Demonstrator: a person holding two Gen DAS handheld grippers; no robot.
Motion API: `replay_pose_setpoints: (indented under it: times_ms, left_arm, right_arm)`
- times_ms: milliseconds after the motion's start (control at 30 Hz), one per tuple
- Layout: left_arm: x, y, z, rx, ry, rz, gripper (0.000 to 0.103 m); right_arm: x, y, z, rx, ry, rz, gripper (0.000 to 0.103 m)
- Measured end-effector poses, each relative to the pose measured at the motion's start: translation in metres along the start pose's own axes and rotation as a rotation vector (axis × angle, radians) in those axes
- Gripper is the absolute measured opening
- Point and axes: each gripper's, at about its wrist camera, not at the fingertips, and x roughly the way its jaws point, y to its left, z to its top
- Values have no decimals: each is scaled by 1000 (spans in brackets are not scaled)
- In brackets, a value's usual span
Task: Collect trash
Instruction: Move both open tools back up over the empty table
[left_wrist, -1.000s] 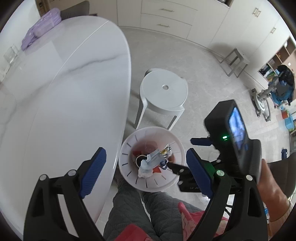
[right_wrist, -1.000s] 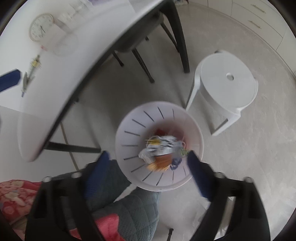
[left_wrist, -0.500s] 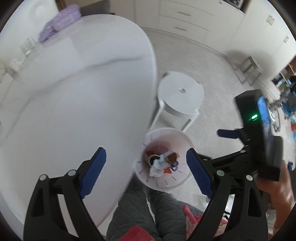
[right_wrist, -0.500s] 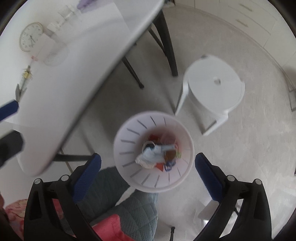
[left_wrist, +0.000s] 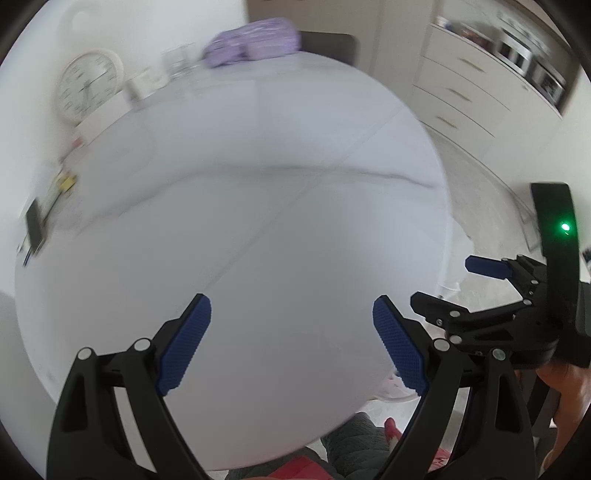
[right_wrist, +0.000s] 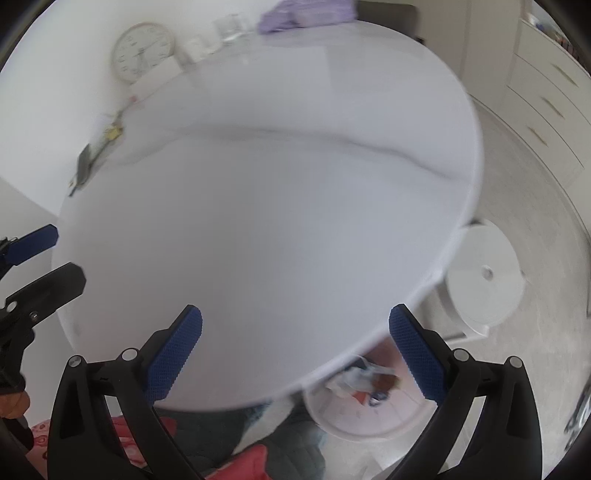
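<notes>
The white worktop (left_wrist: 258, 240) fills both views. The bin (right_wrist: 369, 417) of trash sits below its near right edge. Remaining scraps (right_wrist: 88, 162) lie far left, nearer the left gripper (left_wrist: 291, 345); the right gripper (right_wrist: 295, 352) has just been opening. Both gape empty.

no legible text, clock (left_wrist: 88, 86) face markings too blurred to read
</notes>
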Motion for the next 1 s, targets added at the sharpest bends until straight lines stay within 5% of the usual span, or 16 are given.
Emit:
replay_pose_setpoints:
  times_ms: [400,1000]
  left_arm:
    - [15,117,-28,-13,45,13,85]
    - [8,144,11,118,-55,-66,85]
  right_arm:
    - [39,109,-3,-44,47,-33,101]
    - [28,134,7,93,2,-130,101]
